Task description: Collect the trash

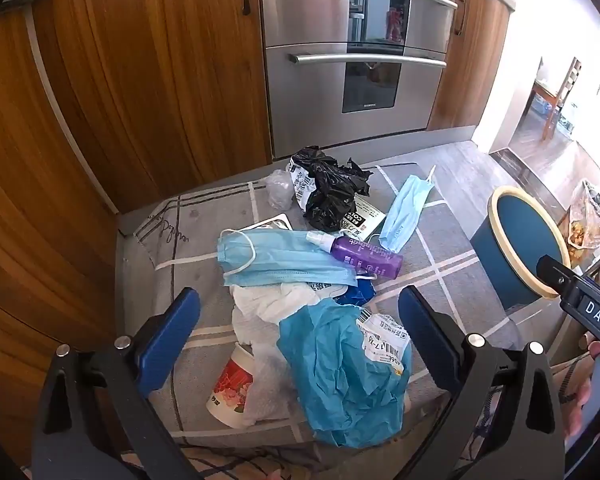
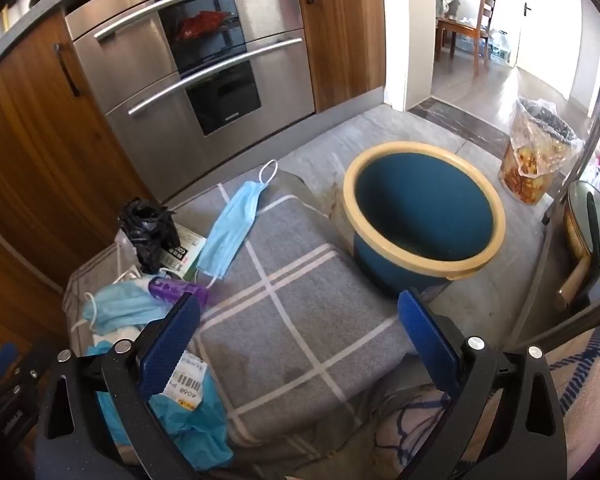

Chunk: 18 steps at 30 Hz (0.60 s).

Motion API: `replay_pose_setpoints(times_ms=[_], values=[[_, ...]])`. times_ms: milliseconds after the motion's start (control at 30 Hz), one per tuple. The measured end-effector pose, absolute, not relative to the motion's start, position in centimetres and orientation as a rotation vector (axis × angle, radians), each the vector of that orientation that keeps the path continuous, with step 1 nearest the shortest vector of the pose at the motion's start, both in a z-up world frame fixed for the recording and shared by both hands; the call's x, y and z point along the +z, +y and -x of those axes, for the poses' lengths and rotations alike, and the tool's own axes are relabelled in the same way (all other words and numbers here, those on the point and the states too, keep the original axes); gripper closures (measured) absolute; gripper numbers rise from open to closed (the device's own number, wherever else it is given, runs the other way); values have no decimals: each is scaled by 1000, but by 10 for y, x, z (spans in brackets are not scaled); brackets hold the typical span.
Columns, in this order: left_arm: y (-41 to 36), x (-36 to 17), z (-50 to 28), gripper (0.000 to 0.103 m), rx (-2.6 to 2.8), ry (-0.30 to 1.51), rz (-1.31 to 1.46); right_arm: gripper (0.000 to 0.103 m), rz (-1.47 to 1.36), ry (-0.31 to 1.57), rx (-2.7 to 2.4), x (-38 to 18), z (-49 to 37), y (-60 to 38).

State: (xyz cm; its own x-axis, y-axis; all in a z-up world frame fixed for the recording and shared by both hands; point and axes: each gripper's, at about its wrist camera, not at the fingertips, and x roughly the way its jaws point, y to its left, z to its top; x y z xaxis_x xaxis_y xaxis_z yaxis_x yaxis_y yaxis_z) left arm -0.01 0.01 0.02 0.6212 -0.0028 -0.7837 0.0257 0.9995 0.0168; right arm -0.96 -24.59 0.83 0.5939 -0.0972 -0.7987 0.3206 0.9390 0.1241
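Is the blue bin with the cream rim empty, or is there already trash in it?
Empty, as far as it shows. The right wrist view looks into the blue bin and shows only bare blue wall and floor.

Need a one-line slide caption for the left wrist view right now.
Left gripper, jaws open and empty, above trash on a grey mat: face masks, purple spray bottle, black bag.

Each gripper is built of black, matte arms fitted with flat blue pads: the left gripper and the right gripper alike. Round silver screws are set at the arm joints. A white "DAS" marking is carried on the right gripper's black body.
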Motion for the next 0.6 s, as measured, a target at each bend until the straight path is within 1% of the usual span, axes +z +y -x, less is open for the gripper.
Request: replay_pose_setpoints(times_ms=[600], values=[[-4, 1, 2, 5, -15, 900, -34, 5, -247, 891, -247, 10, 9, -242]])
